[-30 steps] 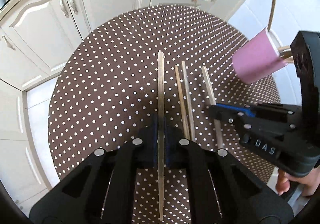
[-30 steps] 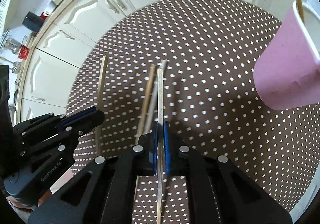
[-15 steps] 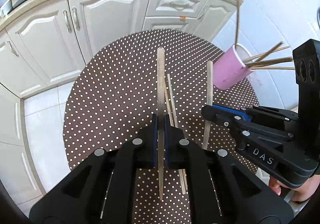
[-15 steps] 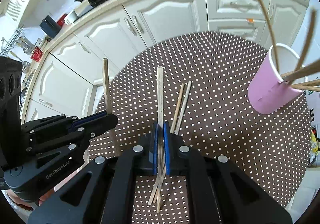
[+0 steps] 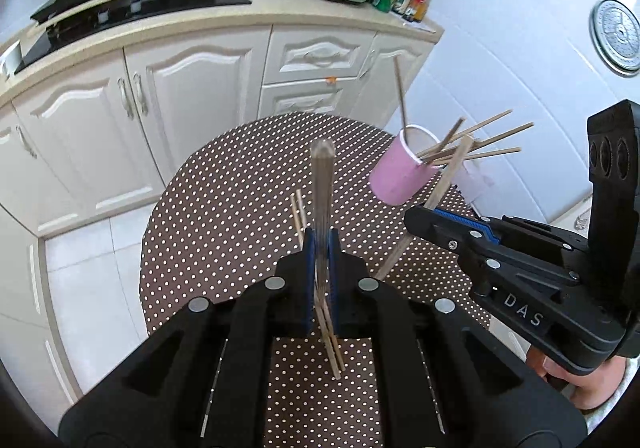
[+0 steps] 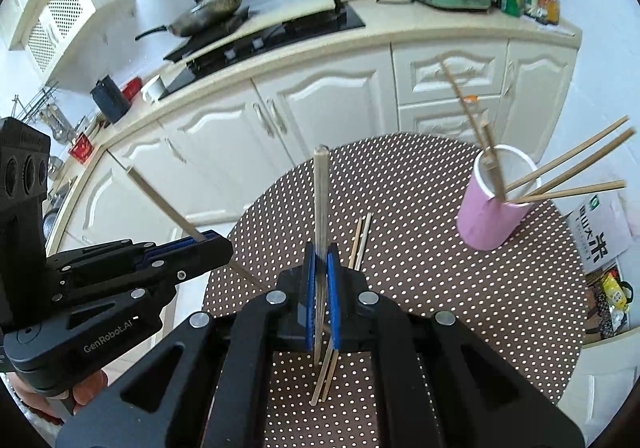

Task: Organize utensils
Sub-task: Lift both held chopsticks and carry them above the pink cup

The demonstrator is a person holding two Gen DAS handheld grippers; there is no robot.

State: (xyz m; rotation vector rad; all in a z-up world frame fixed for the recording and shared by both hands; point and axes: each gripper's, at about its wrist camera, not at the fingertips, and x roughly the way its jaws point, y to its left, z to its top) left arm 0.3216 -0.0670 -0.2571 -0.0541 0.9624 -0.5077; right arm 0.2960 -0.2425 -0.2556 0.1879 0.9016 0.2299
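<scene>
Currently each gripper is clamped fully closed on one wooden chopstick: the left gripper (image 5: 320, 260) pinches its chopstick (image 5: 322, 183) so it points away toward twelve o'clock, and the right gripper (image 6: 320, 280) holds its own chopstick (image 6: 320, 199) the same way. Two loose chopsticks (image 6: 360, 240) lie together on the polka-dot table (image 6: 440, 288), just beyond the right gripper's tips. At about two o'clock in both views stands the pink cup (image 6: 488, 215), with several chopsticks already leaning out of it. My worry is the cup: it looks light and top-heavy, so a stick driven in at a slant could tip it or lever out those inside. Each chopstick is held near one end, so it could swivel in the pads. Only the right wrist view shows the cup's open mouth clearly, plus a printed box at three o'clock; the left view shows the right gripper from the side.
</scene>
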